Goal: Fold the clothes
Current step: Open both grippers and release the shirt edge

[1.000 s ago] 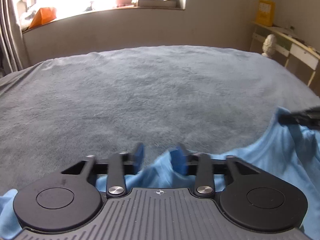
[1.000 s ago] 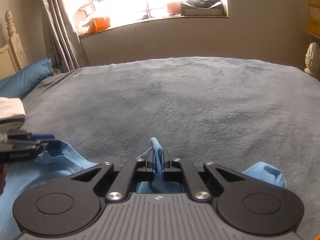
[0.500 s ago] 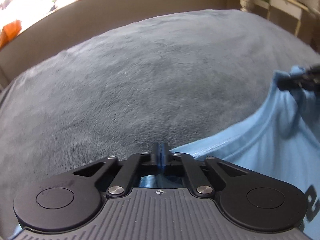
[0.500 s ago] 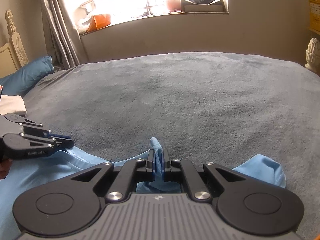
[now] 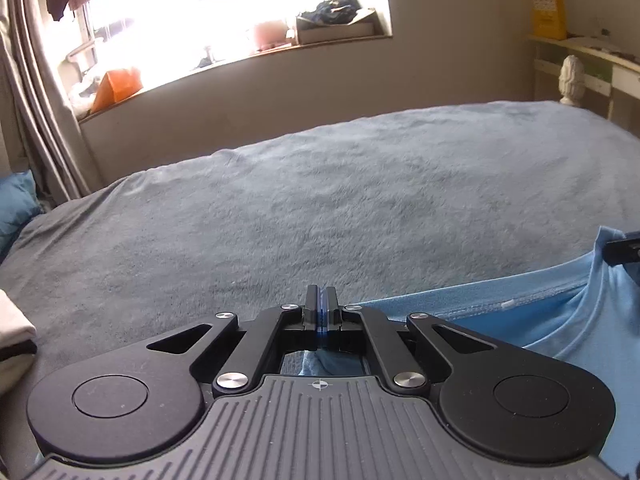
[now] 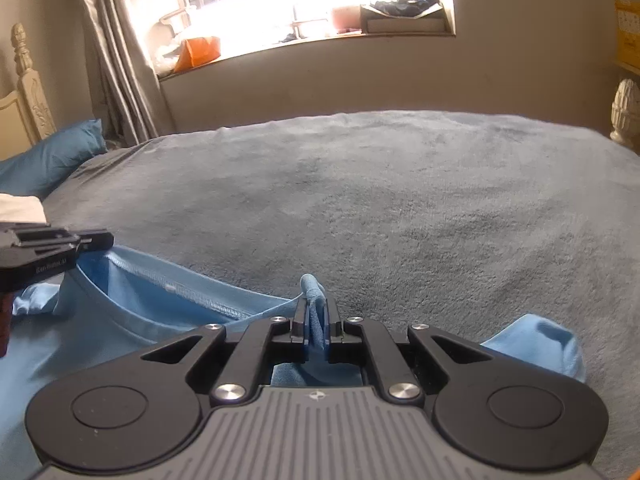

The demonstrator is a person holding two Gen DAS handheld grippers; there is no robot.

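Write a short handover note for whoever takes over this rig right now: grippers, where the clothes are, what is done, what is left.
Left gripper: shut; its jaws have just closed on the light blue shirt's hem.
Right gripper: shut on a bunch of the same shirt.
The shirt hangs between the two grippers over the grey blanket, hem stretched.
A folded white garment sits at the left.
Done: both corners gripped.
Left: lay the shirt flat and fold it.

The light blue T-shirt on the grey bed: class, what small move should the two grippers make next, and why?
Probably lift both grippers together. The left gripper and the right gripper are each shut on the light blue T-shirt along its stitched edge, which runs nearly taut between them, while the rest looks rumpled on the grey blanket. Lifting should let it hang flat.
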